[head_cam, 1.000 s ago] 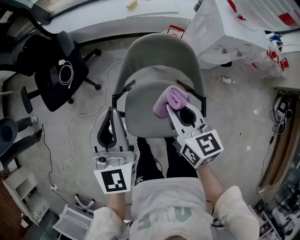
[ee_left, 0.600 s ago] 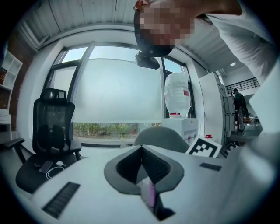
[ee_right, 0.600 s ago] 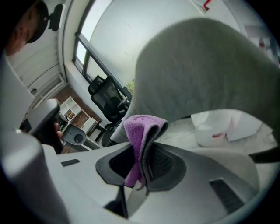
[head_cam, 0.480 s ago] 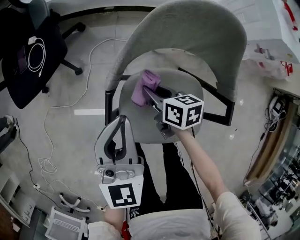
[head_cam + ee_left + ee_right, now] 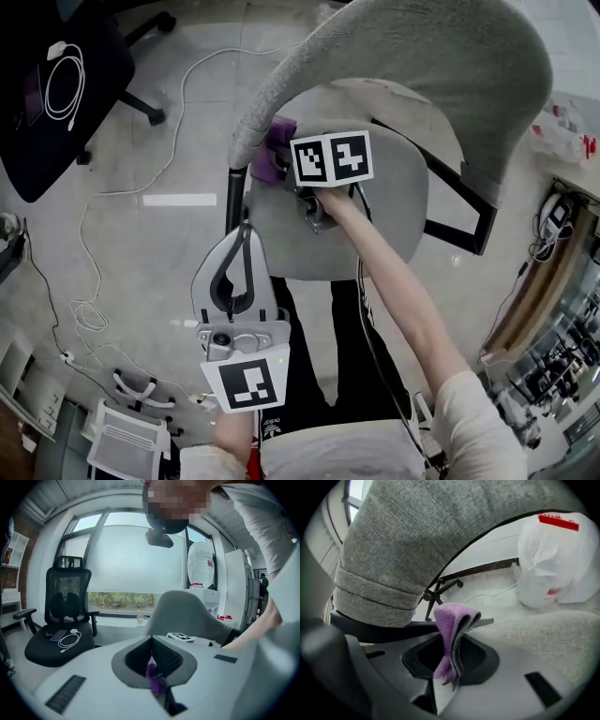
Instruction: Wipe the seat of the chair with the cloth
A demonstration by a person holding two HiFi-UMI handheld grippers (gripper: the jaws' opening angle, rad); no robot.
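Note:
A grey chair fills the head view, its seat [image 5: 384,220] under a curved backrest [image 5: 441,66]. The purple cloth [image 5: 272,155] rests on the seat's left rear edge, beside the black armrest post. My right gripper [image 5: 286,171] is shut on the cloth, and its marker cube hides most of the jaws. In the right gripper view the cloth [image 5: 452,630] hangs folded between the jaws, with the seat [image 5: 553,630] to the right and the backrest [image 5: 431,536] above. My left gripper [image 5: 246,230] hovers shut off the seat's front left, holding nothing I can make out.
A black office chair [image 5: 47,94] with a coiled white cable on it stands at the far left. Loose cables [image 5: 112,197] trail over the floor. A white plastic bag [image 5: 548,569] sits behind the chair. A white rack [image 5: 127,441] is at the bottom left.
My right gripper has dragged the cloth across the seat from the right to its left rear edge. The head camera has come closer over the chair. The left gripper stays put.

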